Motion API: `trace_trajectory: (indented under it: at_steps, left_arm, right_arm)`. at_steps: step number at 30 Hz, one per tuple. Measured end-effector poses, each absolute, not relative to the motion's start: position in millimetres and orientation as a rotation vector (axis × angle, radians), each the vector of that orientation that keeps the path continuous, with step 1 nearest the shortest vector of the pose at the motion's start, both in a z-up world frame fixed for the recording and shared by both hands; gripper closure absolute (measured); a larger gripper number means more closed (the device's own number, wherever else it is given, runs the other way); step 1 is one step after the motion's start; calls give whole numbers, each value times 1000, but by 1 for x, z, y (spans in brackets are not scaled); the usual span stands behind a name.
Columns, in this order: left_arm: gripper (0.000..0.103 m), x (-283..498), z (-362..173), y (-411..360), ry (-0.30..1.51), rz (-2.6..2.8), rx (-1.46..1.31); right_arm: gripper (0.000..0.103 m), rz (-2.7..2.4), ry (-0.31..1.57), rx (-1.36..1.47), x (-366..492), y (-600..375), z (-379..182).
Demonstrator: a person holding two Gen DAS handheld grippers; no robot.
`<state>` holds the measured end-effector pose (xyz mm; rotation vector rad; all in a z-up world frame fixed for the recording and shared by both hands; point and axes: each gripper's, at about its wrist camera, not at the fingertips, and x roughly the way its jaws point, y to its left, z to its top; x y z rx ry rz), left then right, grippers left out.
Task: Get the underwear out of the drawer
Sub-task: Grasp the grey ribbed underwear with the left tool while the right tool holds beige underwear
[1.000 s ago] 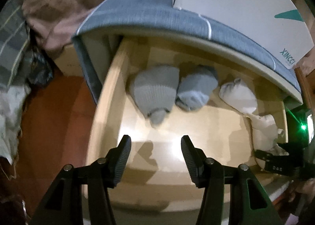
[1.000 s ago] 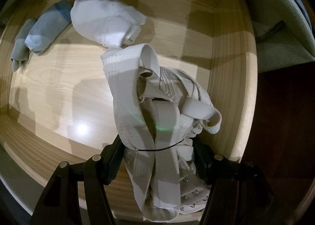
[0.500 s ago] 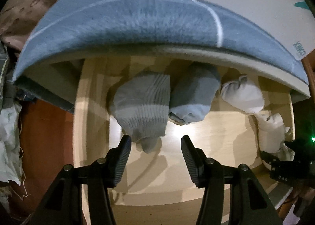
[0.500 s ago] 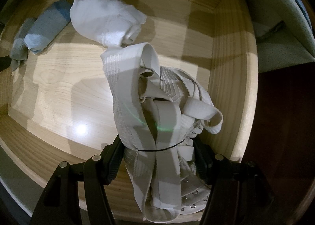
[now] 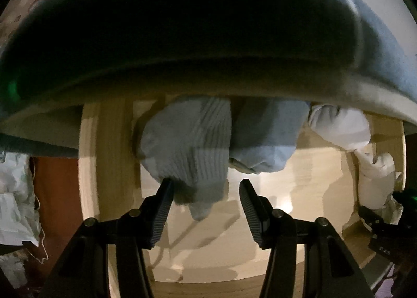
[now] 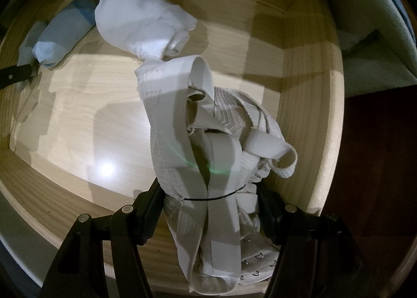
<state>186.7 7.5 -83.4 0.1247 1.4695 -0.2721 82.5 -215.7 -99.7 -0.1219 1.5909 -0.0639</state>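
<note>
Only the right wrist view shows the right gripper [image 6: 211, 209] clamped on a white bra [image 6: 208, 147] over the drawer [image 6: 307, 105]. Left gripper [image 5: 206, 206] jaws apart, grey sock [image 5: 192, 147] tip between them, untouched

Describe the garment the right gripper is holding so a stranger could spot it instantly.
Look in the open wooden drawer, at its right end. The white strappy underwear hangs bunched between the right gripper fingers. Unlike the rolled socks behind, it has loose bands and hook fasteners.

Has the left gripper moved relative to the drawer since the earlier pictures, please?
Yes. The left gripper has come in toward the drawer and its back: the grey sock, once well ahead of its fingers, now lies between the fingertips.
</note>
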Motion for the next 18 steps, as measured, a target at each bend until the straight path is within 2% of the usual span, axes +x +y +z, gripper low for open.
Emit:
trace_trajectory:
  at_steps: [5,6,8,12,18]
  left_arm:
    - [52,189,-90,1,1494,-259,155]
    - [61,190,-91,1,1496,-253,150]
    - [72,194,-95,3,1519,-233,145]
    - [83,198,-95,5,1529,-236,145]
    - [87,195,-95,4,1543,-239,160]
  right_arm:
    - [40,-63,1589,-119,82,-215,-102]
    - [40,-62,1589,-119,82,-215,-103]
    - [40,-62,1589,-119,82,-215,-103]
    - [40,-58,1589,-119,82,-215,-103]
    - [40,-60,1590,-121,81,-215,-104]
